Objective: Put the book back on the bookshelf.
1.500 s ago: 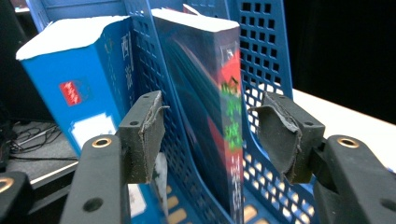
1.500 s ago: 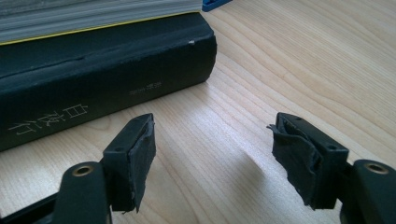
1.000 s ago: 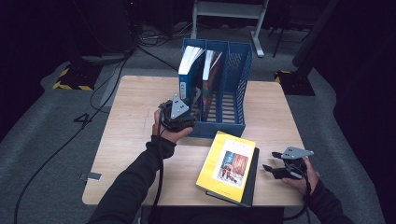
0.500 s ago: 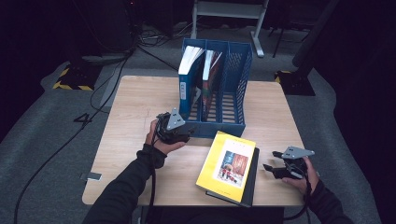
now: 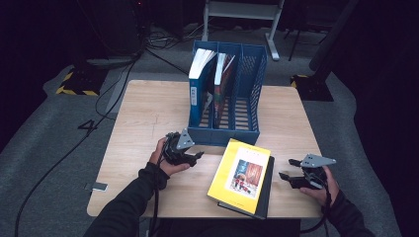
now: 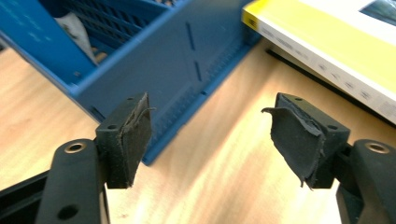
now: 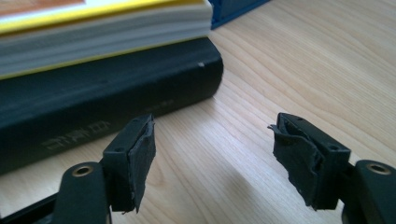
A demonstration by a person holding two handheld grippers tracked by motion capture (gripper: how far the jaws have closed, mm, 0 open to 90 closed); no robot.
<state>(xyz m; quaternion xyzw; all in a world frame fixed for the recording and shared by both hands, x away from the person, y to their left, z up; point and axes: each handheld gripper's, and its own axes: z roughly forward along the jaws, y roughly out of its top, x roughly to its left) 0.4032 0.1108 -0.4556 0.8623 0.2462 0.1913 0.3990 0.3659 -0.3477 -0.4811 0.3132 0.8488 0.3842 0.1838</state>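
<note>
The left gripper (image 5: pixel 193 157), jaws just opening and empty, sits low on the tabletop (image 5: pixel 143 118), the yellow book (image 5: pixel 240 174) just to its right, long axis running away from the person. The right gripper (image 5: pixel 292 175), spread and empty, flanks the other side, about equally near.

The person's left forearm, in a dark sleeve, reached in from below, its hand wrapped around the black two-jaw left gripper (image 5: pixel 190 157) with the grey three-cornered plate on top. Its jaws had just been opening and stood wide with nothing between the worn black pads (image 6: pixel 135 135). The right hand held the matching right gripper (image 5: pixel 290 173) low and level, jaws spread wide and empty.
</note>
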